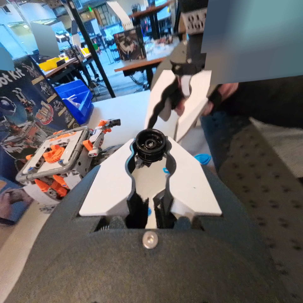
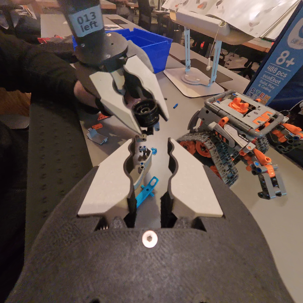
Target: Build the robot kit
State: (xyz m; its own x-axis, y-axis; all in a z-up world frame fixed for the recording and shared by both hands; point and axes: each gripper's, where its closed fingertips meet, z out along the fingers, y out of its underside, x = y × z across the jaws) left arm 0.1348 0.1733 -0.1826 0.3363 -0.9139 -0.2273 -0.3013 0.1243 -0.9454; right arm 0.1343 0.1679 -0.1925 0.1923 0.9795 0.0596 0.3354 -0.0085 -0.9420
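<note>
My left gripper (image 1: 150, 139) is shut on a black wheel hub (image 1: 150, 147) and holds it above the white table (image 1: 124, 109). Small grey and black connector pieces (image 1: 141, 162) hang under the hub. In the right wrist view the left gripper (image 2: 153, 125) holds the hub (image 2: 145, 113) just beyond my right gripper (image 2: 151, 139), which is open and empty. Under the right gripper lie a grey curved panel (image 2: 144, 165) and a blue part (image 2: 147, 190). The right gripper also shows in the left wrist view (image 1: 161, 131), facing the hub.
A grey and orange tracked robot model (image 2: 237, 131) stands on the table; it also shows in the left wrist view (image 1: 54, 157). A blue bin (image 2: 152, 45), a booklet stand (image 2: 196, 78) and the kit box (image 2: 278, 65) stand behind. Small loose parts (image 2: 96, 134) lie at the left. Both grippers' tips are close together, under 4 cm apart.
</note>
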